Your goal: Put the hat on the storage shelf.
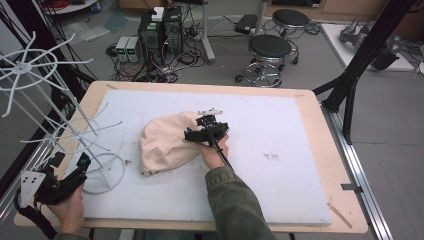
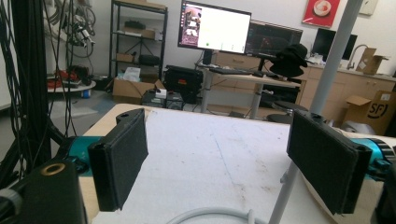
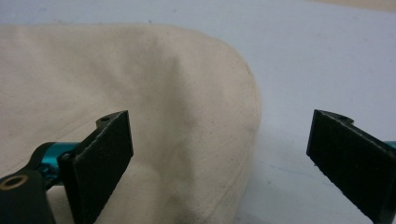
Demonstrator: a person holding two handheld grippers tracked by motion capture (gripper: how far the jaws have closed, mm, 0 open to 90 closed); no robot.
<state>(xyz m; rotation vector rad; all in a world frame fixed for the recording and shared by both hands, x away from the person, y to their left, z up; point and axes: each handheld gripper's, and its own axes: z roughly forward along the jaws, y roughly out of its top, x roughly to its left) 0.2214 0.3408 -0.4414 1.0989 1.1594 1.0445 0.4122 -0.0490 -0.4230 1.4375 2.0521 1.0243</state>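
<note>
Right gripper view, wide-open right hand-held gripper (image 3: 219, 158) straddling rounded cream canvas hat (image 3: 154, 107)

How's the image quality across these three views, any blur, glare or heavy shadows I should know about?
High view: even, soft light, slightly grainy, only faint shadow under the cream fabric hat and right gripper. Left gripper view: its close jaws are a bit soft, and the bright monitor behind is washed out. Right gripper view: the hat's weave reads fairly sharp, the jaws nearest the lens blur slightly; no glare.
</note>
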